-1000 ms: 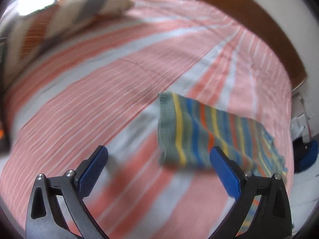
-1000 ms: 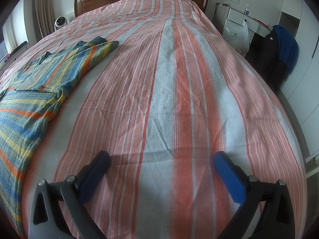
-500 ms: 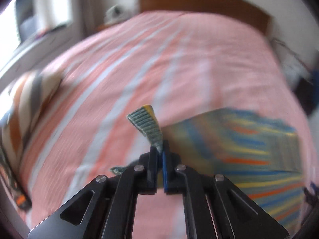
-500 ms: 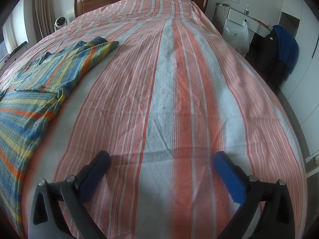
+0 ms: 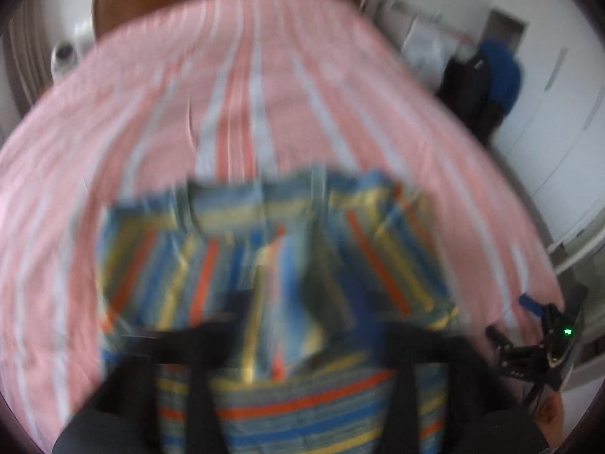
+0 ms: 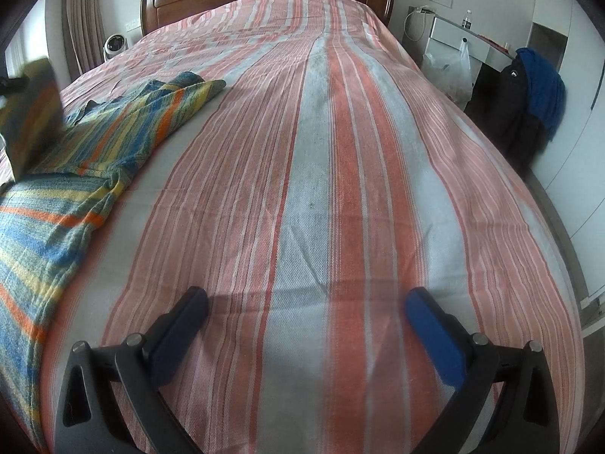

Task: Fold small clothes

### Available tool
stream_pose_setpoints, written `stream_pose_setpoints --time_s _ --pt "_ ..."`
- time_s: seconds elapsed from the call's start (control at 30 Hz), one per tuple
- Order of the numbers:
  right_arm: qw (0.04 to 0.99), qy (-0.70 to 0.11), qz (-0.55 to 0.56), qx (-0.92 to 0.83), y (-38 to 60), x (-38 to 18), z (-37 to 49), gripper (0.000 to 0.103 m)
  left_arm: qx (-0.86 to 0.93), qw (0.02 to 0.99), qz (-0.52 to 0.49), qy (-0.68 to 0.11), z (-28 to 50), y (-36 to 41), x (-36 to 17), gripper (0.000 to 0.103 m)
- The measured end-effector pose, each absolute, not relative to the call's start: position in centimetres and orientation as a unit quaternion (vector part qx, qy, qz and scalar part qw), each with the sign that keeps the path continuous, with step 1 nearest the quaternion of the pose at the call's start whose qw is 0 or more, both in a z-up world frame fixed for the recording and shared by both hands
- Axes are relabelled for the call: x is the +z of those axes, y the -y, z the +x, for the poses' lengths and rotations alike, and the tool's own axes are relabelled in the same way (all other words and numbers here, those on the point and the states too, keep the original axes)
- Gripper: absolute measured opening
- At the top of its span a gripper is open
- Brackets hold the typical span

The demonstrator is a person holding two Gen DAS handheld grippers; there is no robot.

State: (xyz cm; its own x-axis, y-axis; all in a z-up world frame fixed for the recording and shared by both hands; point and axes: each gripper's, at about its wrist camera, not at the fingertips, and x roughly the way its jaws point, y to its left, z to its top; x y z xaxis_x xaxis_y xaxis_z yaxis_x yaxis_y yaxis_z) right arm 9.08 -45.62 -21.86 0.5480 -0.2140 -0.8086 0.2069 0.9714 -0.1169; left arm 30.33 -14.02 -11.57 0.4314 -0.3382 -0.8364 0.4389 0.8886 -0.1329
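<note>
Striped garment (image 5: 272, 265) fills the lower centre before our left gripper (image 5: 298, 336), grip lost in blur, while our right gripper (image 6: 306, 325) gapes empty over bed (image 6: 340, 151).

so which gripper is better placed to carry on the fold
Left. The left gripper is over the striped garment, a fold of cloth between its fingers. The right gripper hangs open over bare bedspread, beside the garment.
</note>
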Motion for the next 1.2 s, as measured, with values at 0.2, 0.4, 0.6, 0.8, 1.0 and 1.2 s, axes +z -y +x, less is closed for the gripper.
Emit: stream_pose_setpoints --time_s 0.2,0.4,0.6,0.8,1.0,1.2 --pt "0.880 -0.459 -0.004 -0.120 45.7 -21.9 9.1 0.103 -0.204 0.854 -0.001 -0.479 30.6 9.2 -12.7 0.093" --pt "0.880 -0.460 -0.004 -0.120 45.6 -21.8 9.1 0.103 -0.111 0.836 0.090 -0.529 30.6 5.9 -18.2 0.086" --pt "0.880 -0.459 -0.004 -0.120 45.6 -21.9 9.1 0.103 -0.178 0.862 -0.045 -0.472 28.5 -4.4 -13.1 0.095" --pt "0.880 -0.459 -0.004 -0.120 45.6 -21.9 9.1 0.103 -0.155 0.868 0.027 -0.472 27.7 -10.7 -14.6 0.095" --pt "0.880 -0.459 -0.004 -0.120 45.6 -21.9 9.1 0.103 -0.042 0.880 -0.032 -0.472 29.6 -15.7 -20.2 0.101" --pt "0.880 -0.459 -0.004 -0.120 45.6 -21.9 9.1 0.103 -0.008 0.893 0.023 -0.449 28.9 -14.2 -20.5 0.103"
